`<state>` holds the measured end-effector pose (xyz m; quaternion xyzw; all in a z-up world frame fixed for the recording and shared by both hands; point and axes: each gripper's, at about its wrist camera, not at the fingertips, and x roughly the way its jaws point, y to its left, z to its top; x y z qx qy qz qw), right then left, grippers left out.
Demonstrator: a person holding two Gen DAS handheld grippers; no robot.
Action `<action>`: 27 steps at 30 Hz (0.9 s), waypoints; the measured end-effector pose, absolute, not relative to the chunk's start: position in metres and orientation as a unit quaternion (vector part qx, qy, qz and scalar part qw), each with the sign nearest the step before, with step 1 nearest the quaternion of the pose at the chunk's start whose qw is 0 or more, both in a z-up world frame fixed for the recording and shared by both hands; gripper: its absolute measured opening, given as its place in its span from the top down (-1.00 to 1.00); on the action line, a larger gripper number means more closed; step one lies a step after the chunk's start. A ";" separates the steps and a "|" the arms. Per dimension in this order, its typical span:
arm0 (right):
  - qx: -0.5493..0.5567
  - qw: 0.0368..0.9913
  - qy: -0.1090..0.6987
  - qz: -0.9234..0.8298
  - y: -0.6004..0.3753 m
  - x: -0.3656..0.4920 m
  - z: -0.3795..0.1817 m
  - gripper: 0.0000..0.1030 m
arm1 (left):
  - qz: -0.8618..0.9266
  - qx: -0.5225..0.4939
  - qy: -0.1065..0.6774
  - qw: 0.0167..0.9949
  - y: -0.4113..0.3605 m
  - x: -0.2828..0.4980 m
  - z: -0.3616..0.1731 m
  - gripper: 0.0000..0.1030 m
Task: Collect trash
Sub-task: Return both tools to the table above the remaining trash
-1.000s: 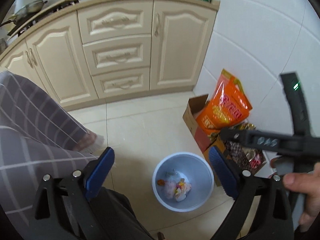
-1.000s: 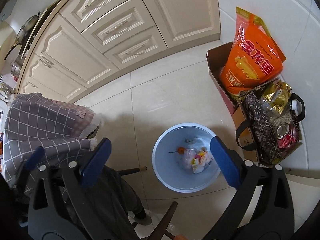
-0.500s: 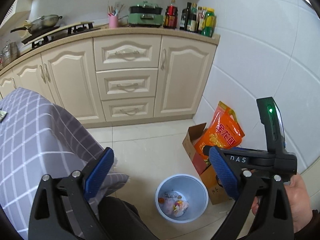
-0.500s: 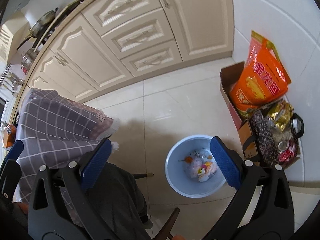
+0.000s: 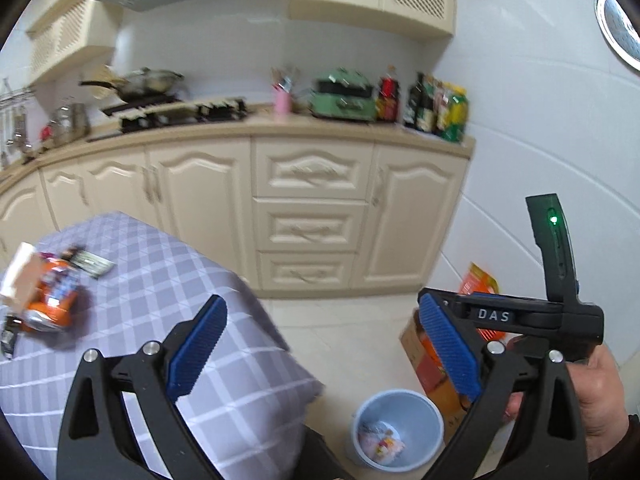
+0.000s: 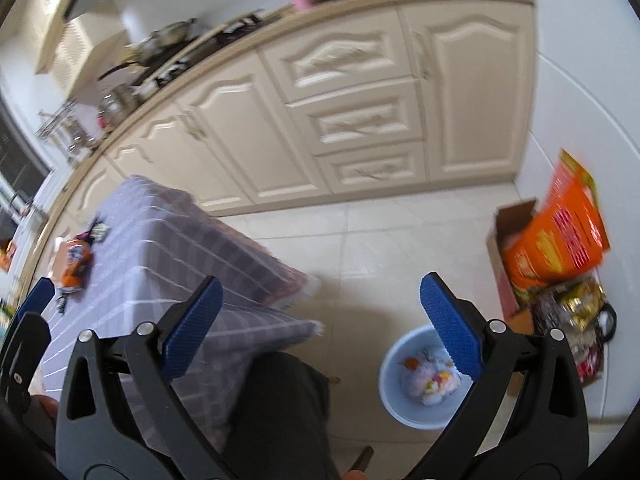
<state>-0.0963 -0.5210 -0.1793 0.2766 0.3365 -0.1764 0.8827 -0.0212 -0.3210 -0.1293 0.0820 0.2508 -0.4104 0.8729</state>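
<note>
A pale blue trash bin [image 5: 398, 428] stands on the floor with crumpled wrappers inside; it also shows in the right wrist view [image 6: 416, 400]. An orange snack wrapper [image 5: 50, 300] and a dark wrapper [image 5: 90, 264] lie on the checked tablecloth [image 5: 168, 320]; the orange one also shows in the right wrist view [image 6: 74, 266]. My left gripper [image 5: 324, 344] is open and empty, raised above the table corner. My right gripper [image 6: 322, 328] is open and empty, held above the floor between table and bin; its body shows in the left wrist view [image 5: 532, 316].
Cream kitchen cabinets [image 5: 312, 208] run along the back, with a stove, pan and bottles on the counter. A cardboard box with an orange bag [image 6: 556, 240] and a patterned bag of goods [image 6: 572, 320] stand by the right wall. A dark-clothed leg [image 6: 280, 412] is below.
Both grippers have tilted up and to the left, away from the bin. The tabletop with its wrappers has come into view. Both stay open and empty.
</note>
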 end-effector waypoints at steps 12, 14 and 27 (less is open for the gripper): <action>0.220 0.924 0.305 -0.076 -0.432 -0.023 -0.115 -0.88 | -0.317 0.062 0.195 0.926 -0.220 0.015 -0.078 -0.86; 0.208 0.929 0.300 -0.056 -0.412 -0.009 -0.104 -0.88 | -0.294 0.057 0.186 0.936 -0.200 0.022 -0.072 -0.86; 0.157 0.929 0.334 0.034 -0.308 0.075 -0.104 -0.88 | -0.134 0.009 0.246 0.960 -0.063 0.093 -0.103 -0.86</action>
